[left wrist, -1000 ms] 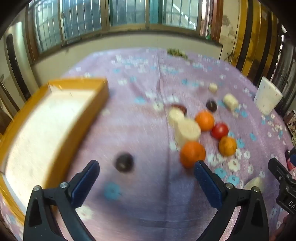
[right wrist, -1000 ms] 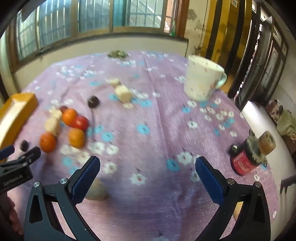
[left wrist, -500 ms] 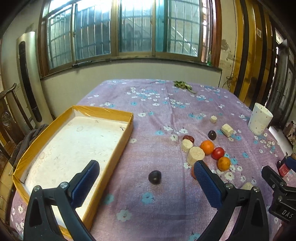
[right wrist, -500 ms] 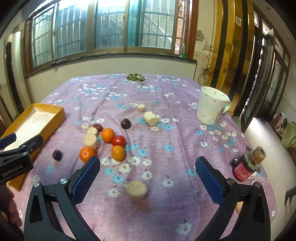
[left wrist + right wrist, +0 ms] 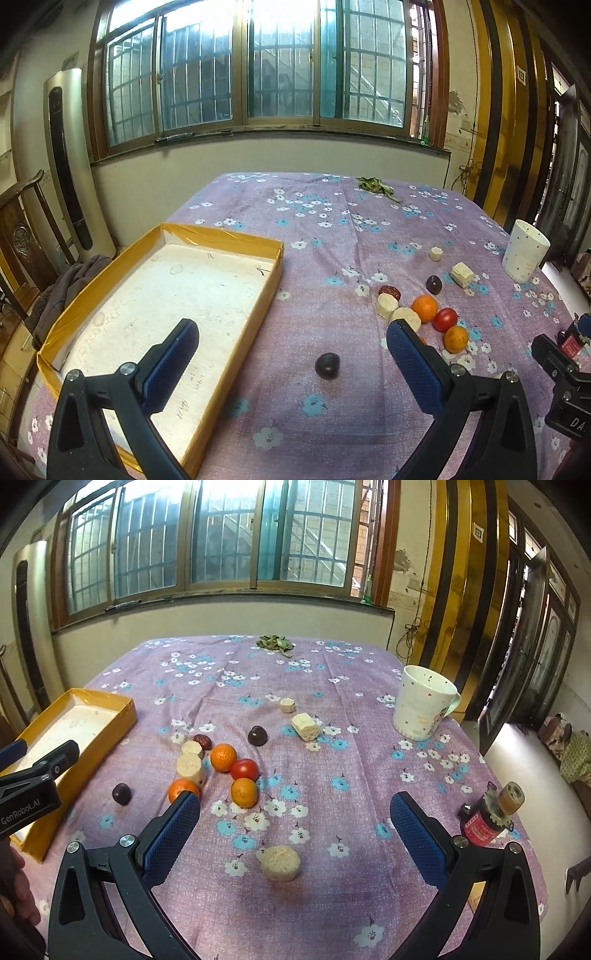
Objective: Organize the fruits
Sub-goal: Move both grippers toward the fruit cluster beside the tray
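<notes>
A cluster of fruit lies mid-table: several oranges, a red tomato, dark plums and pale cut chunks. One dark plum lies apart, between my left gripper's open fingers and above the table. My left gripper is open and empty, beside the yellow tray. My right gripper is open and empty above a round pale chunk. The tray holds no fruit.
A white mug stands at the right. A small red bottle stands near the right edge. Green leaves lie at the far edge. A chair with grey cloth and a tall air conditioner stand left of the table.
Both grippers have risen and pulled back from the table, so more of the room and table shows. Both stay open. The fruit has not moved.
</notes>
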Available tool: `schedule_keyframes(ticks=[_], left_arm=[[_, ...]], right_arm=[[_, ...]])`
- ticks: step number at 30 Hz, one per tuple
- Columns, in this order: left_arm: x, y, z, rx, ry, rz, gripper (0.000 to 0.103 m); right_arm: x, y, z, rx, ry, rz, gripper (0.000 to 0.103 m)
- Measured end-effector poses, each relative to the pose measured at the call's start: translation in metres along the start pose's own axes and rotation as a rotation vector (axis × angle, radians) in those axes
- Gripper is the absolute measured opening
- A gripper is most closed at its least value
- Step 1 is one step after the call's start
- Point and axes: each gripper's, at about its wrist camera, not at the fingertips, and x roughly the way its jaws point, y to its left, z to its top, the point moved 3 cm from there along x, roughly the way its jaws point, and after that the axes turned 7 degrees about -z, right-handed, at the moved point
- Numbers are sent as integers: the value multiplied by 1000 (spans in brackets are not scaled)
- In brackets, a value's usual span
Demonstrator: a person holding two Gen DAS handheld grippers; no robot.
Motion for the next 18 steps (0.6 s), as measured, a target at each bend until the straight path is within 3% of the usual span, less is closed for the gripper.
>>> schedule_keyframes(ticks=[18], left_arm=[[-4,-5,-1,-14,-13,-26,103]], right_arm=[[-3,-2,0,-5,-3,-2,103]])
